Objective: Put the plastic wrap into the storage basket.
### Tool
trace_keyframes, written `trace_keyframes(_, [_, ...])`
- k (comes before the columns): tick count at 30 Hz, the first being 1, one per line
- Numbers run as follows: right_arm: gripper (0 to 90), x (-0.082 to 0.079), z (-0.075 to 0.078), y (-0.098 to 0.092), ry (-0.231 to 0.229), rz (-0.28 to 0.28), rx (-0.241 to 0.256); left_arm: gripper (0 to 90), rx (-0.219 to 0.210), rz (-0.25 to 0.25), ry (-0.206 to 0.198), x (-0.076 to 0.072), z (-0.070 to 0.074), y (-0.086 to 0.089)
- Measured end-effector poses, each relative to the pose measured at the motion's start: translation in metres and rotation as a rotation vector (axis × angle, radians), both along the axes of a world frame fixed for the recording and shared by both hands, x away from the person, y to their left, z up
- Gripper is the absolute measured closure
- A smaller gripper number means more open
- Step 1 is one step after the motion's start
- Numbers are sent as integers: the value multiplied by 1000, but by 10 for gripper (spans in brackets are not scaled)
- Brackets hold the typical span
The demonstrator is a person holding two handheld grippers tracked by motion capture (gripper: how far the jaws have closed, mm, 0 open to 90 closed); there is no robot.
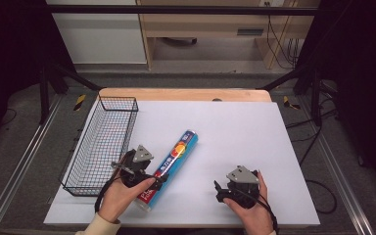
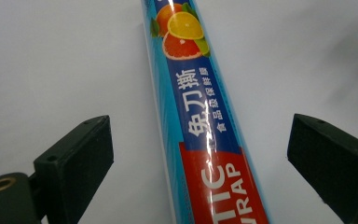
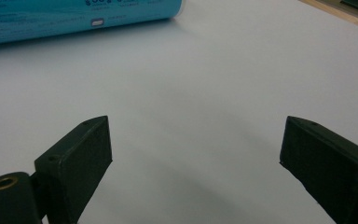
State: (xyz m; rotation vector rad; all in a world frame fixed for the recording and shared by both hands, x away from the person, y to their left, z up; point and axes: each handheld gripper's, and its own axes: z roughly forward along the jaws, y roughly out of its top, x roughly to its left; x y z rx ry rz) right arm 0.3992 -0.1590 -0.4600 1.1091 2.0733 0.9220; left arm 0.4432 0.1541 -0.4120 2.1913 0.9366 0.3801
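Note:
A long blue roll of plastic wrap (image 1: 172,164) with citrus fruit printed on it and a red near end lies slanted on the white table top (image 1: 240,127). My left gripper (image 1: 149,174) is low over the roll's near end. In the left gripper view the roll (image 2: 200,116) runs up between the wide-open jaws of that gripper (image 2: 200,140), and neither pad touches it. To the right of the roll, near the front edge, my right gripper (image 1: 223,190) is held open. The right gripper (image 3: 196,144) has only bare table between its jaws, and the roll (image 3: 74,16) lies beyond at the upper left.
A black wire basket (image 1: 103,147) stands along the table's left edge, close beside my left hand. A wooden strip (image 1: 186,94) borders the far edge. Cabinets and cables stand on the floor beyond the table.

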Motion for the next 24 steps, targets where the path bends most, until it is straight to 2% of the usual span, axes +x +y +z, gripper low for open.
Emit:
trace_keyframes(4, [96, 0, 2, 2, 0, 17, 8, 68, 72, 1, 14, 5, 5, -8])
trace_keyframes(7, [97, -2, 1, 0, 22, 26, 7, 68, 106, 5, 11, 9, 9, -11])
trace_keyframes(9, [98, -2, 1, 0, 27, 29, 10, 68, 134, 8, 29, 12, 11, -12])
trace_keyframes(12, [99, -1, 1, -4, 41, 25, 20, 69, 200, 2, 66, 15, 14, -15])
trace_keyframes(15, [94, 0, 1, -7, 47, 9, 39, 73, 228, 4, 114, 20, 16, -18])
trace_keyframes(17, [93, 1, 1, -9, 39, 15, 29, 74, 264, 0, 118, 22, 18, -21])
trace_keyframes(18, [90, 0, 2, -9, 57, 7, 48, 74, 279, -5, 118, 22, 18, -24])
trace_keyframes(19, [82, 0, 1, -10, 42, 19, 34, 73, 284, -15, 124, 22, 17, -27])
trace_keyframes(21, [81, 1, 1, -10, 46, 20, 33, 74, 272, -25, 131, 22, 18, -31])
trace_keyframes(24, [80, 1, 0, -9, 59, 18, 33, 67, 281, -38, 124, 23, 17, -37])
